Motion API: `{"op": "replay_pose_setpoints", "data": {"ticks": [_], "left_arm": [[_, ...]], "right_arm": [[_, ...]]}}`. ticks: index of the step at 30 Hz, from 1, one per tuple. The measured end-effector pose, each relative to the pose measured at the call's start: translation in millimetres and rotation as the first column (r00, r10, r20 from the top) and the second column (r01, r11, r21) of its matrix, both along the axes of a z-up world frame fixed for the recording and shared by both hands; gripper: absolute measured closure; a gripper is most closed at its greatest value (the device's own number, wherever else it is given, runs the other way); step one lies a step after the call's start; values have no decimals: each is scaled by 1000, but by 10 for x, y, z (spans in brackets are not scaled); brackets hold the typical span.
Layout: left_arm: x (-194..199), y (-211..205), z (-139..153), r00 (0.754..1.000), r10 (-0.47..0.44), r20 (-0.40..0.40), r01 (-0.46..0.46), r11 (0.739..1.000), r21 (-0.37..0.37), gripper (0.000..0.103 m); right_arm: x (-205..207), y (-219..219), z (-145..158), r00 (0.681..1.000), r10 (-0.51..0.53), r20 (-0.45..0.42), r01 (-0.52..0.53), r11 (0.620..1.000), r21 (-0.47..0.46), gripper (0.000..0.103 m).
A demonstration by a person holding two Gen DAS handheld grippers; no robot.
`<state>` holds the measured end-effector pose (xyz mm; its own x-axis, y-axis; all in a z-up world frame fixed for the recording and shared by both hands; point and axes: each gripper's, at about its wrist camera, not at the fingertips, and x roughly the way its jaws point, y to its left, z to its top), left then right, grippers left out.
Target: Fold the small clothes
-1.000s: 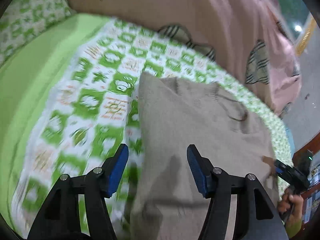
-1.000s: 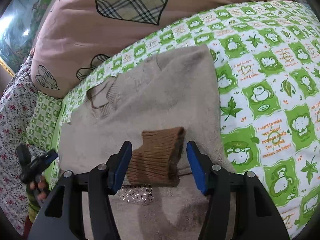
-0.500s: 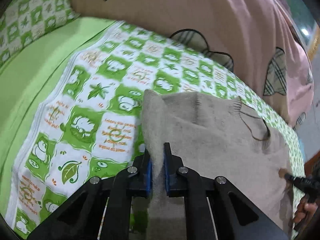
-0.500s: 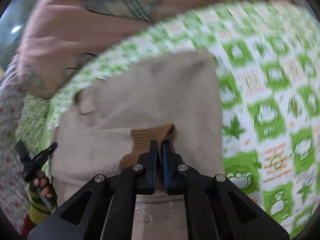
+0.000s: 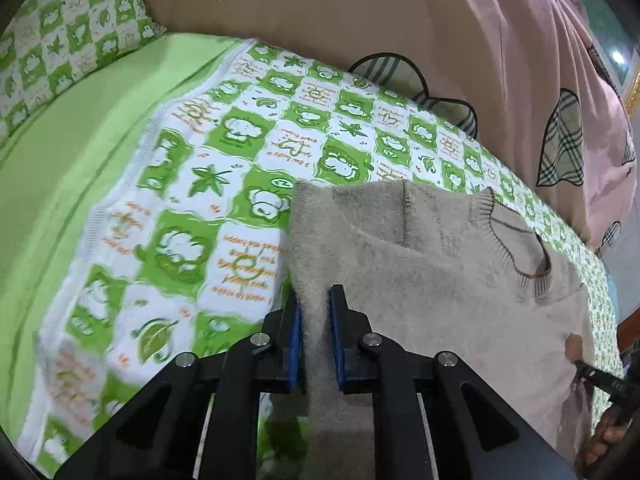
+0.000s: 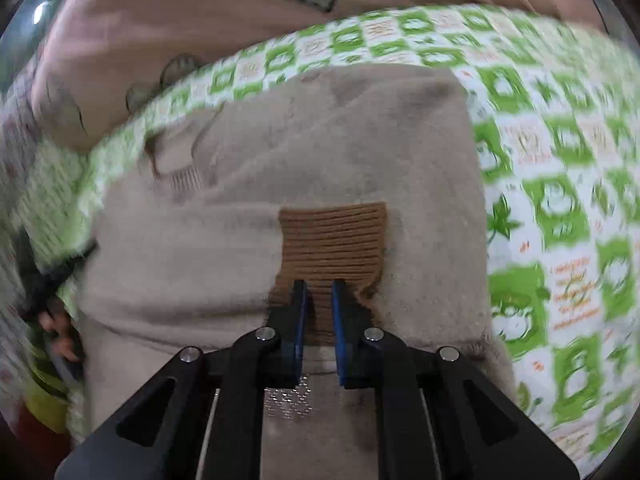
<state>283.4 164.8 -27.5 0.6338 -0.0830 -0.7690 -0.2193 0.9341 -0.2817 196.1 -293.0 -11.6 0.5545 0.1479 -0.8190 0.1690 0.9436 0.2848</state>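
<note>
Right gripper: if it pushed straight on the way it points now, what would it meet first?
The right gripper is shut on the brown ribbed cuff. Straight on it would press that cuff into the beige sweater beneath, though depth is hard to judge.

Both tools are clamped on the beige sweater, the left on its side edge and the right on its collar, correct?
Not quite. The right tool grips the brown ribbed cuff, not the collar, as the right wrist view shows. The left tool does clamp the sweater's side edge.
</note>
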Motion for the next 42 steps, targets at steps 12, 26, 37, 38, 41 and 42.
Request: {"op": "replay_pose_setpoints", "data": {"ticks": [12,26,37,38,41,42], "left_arm": [[-1759,-327,440,998,-36,-49,36,999,-4,46],[-3085,-1106,6,941,-67,-333,141,968,205,35],[-3707,-702,-18,951,-205,-232,167,971,-171,32],[-3738,-762,-30,953,-202,-227,164,971,-172,31],[-3775,-831,-32,951,-238,-198,206,964,-169,30],[-3786,-853,-33,948,-259,-184,224,955,-193,30]], "right_arm": [[-1134,177,576,985,28,167,-33,999,27,55],[-2049,476,437,985,53,163,-69,993,92,52],[-2653,70,403,988,-3,156,-15,993,117,41],[-2723,30,379,988,-6,152,-14,991,130,41],[-2942,-43,313,991,16,132,-33,991,133,41],[-2995,-58,291,992,27,126,-45,990,136,41]]}}
